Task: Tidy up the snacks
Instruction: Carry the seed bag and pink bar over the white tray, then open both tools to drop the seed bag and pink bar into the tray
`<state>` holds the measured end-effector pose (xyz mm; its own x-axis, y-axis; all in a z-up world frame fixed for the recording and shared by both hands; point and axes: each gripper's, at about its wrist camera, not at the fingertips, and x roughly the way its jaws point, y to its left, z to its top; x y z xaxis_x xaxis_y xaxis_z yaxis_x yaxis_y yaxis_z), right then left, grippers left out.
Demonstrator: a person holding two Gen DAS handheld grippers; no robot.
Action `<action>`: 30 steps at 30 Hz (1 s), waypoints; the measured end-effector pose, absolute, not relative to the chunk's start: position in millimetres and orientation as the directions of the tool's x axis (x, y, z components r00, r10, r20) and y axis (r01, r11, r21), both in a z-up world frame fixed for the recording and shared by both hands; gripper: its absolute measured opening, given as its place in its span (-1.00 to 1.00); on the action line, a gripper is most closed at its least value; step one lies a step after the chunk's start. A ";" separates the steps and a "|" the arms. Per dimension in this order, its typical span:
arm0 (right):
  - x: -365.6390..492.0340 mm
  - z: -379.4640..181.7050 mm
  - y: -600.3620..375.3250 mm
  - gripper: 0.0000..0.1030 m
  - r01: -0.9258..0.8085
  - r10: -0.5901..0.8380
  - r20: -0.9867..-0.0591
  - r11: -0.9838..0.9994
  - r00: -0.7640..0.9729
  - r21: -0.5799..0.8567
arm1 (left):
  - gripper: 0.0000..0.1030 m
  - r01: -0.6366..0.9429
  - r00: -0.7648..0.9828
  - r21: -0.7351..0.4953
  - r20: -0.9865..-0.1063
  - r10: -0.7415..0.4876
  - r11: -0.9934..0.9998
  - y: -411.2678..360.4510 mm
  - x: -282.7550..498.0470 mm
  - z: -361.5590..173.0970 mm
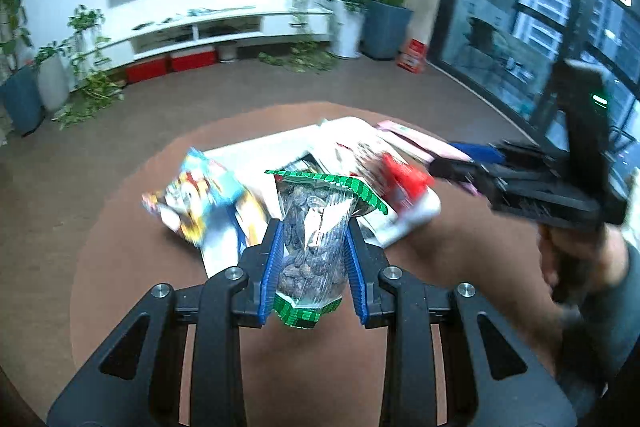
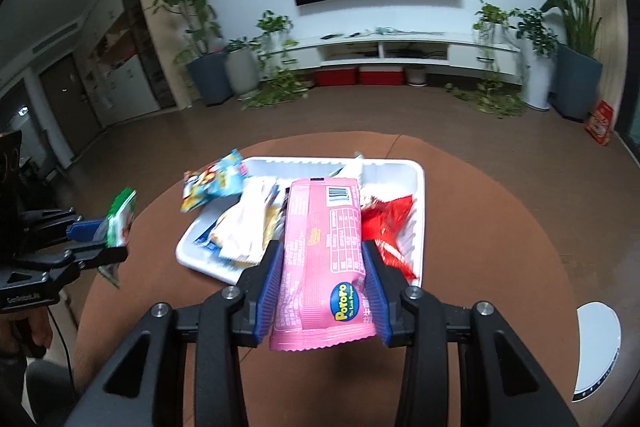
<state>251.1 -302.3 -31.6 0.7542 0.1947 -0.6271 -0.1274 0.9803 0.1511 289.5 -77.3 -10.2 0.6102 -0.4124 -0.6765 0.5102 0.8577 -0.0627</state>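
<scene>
Far left in the right wrist view, the left gripper (image 2: 110, 233) has its jaws narrowed onto a clear, green-edged plastic packet of dark nuts (image 1: 312, 239), pressed across the packet's middle and held above the round brown table (image 2: 500, 211). That packet looks light and crinkly, its film probably slippery; the mid-body hold over the lumpy contents seems safer than pinching the flat sealed ends.

Next along, a blue and yellow cartoon-printed snack bag (image 2: 214, 183) hangs over the left rim of the white rectangular plastic tray (image 2: 418, 179), beside pale white and yellow wrappers (image 2: 244, 227) piled inside.

In the centre, the right gripper (image 2: 322, 279) is closed partway on a long pink foil biscuit pack (image 2: 320, 247), pads pressing both long edges near its lower half, the pack raised over the tray's near side. It looks light but soft, likely crushable if squeezed harder.

To the right, a crumpled red foil packet (image 2: 390, 227) lies in the tray, just beside the pink pack. A white curved object (image 2: 598, 339) sits at the table's right edge; I cannot tell what it is.

The loose pile leaves little bare tray, so setting either packet down neatly may nudge its neighbours
</scene>
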 end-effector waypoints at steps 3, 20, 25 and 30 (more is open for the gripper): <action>267.5 -29.1 -290.6 -0.18 -0.135 0.169 -0.633 0.986 0.755 0.102 | -0.46 0.484 0.619 -0.038 -0.691 -0.373 0.874 -93.0 317.0 -17.8; 327.9 -63.5 -266.3 -0.18 -0.079 0.061 -0.720 0.997 0.692 0.008 | -0.45 0.386 0.610 -0.009 -0.748 -0.262 0.923 -123.7 390.2 -90.0; 331.7 -74.3 -260.7 -0.18 -0.083 0.047 -0.740 0.996 0.671 -0.012 | -0.39 0.372 0.600 -0.006 -0.761 -0.245 0.928 -133.7 402.6 -105.6; 331.4 -76.1 -258.1 -0.12 -0.083 0.031 -0.745 0.996 0.666 -0.032 | -0.06 0.344 0.614 0.008 -0.758 -0.218 0.939 -141.9 413.6 -117.9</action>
<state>331.4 -258.1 -76.1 0.6665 0.0312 -0.7449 -0.0828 0.9960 -0.0324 413.6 -141.9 -118.0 0.6140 -0.2184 -0.7585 0.3440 0.9389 0.0082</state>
